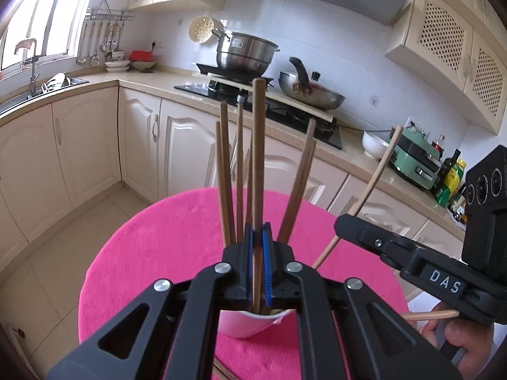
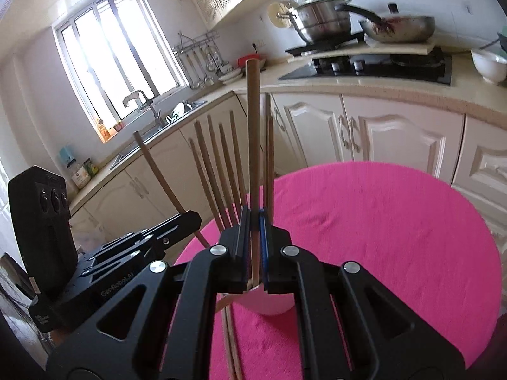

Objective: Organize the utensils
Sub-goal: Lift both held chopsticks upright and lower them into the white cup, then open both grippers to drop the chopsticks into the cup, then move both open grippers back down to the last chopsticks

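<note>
A white cup (image 1: 250,326) stands on the round pink table (image 1: 142,253) with several brown chopsticks (image 1: 228,171) upright in it. My left gripper (image 1: 257,237) is shut on one brown chopstick (image 1: 258,158), held upright with its lower end inside the cup. In the left wrist view my right gripper (image 1: 343,224) comes in from the right, shut on a paler chopstick (image 1: 380,164) that leans outward. In the right wrist view the right gripper (image 2: 254,218) clamps its chopstick (image 2: 253,126) just above the cup (image 2: 272,300). The left gripper (image 2: 190,218) sits close on the left.
Loose chopsticks (image 2: 231,342) lie on the pink cloth in front of the cup. Cream cabinets and a counter ring the table, with a stove, steel pot (image 1: 244,50), wok (image 1: 310,91) and sink (image 1: 47,85). A hand (image 1: 469,345) holds the right gripper's handle.
</note>
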The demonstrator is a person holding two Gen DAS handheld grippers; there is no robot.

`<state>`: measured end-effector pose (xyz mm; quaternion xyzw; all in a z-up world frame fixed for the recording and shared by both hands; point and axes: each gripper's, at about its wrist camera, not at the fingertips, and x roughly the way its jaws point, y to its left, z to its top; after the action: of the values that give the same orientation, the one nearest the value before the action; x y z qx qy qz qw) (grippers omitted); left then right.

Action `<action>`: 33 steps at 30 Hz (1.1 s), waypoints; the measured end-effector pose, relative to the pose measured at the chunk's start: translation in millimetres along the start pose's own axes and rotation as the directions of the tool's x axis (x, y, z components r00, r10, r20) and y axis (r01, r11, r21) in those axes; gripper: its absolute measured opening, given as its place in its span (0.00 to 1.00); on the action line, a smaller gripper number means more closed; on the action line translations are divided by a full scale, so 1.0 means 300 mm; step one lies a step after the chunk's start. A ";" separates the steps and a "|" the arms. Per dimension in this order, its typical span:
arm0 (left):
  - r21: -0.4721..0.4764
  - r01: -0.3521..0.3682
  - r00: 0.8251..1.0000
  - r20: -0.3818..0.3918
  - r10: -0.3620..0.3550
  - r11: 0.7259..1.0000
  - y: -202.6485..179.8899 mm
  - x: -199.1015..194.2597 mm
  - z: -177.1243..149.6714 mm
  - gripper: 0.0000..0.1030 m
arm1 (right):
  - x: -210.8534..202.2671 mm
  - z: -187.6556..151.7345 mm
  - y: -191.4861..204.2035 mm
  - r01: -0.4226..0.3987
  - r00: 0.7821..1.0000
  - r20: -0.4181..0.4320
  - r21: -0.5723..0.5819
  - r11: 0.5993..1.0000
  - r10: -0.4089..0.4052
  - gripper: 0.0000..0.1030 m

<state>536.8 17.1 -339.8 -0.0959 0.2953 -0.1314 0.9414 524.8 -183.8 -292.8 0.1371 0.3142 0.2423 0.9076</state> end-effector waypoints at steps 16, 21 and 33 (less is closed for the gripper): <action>-0.032 0.008 0.999 -0.037 -0.009 0.999 -0.009 -0.065 -0.002 0.28 | -0.043 0.011 0.014 0.000 0.999 -0.040 0.057 0.998 0.002 0.22; -0.065 -0.001 1.000 -0.030 -0.001 0.998 0.011 -0.130 -0.007 0.30 | -0.092 0.007 0.024 0.012 1.000 -0.017 0.060 0.998 -0.011 0.44; -0.190 -0.151 0.968 -0.227 0.106 0.970 0.153 -0.154 -0.156 0.32 | -0.158 -0.104 -0.050 0.127 0.988 -0.103 0.112 0.986 -0.115 0.46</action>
<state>481.8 69.7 -365.0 -0.1586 0.4131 -0.0480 0.8955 477.9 -218.3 -298.8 0.1593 0.3793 0.1740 0.8947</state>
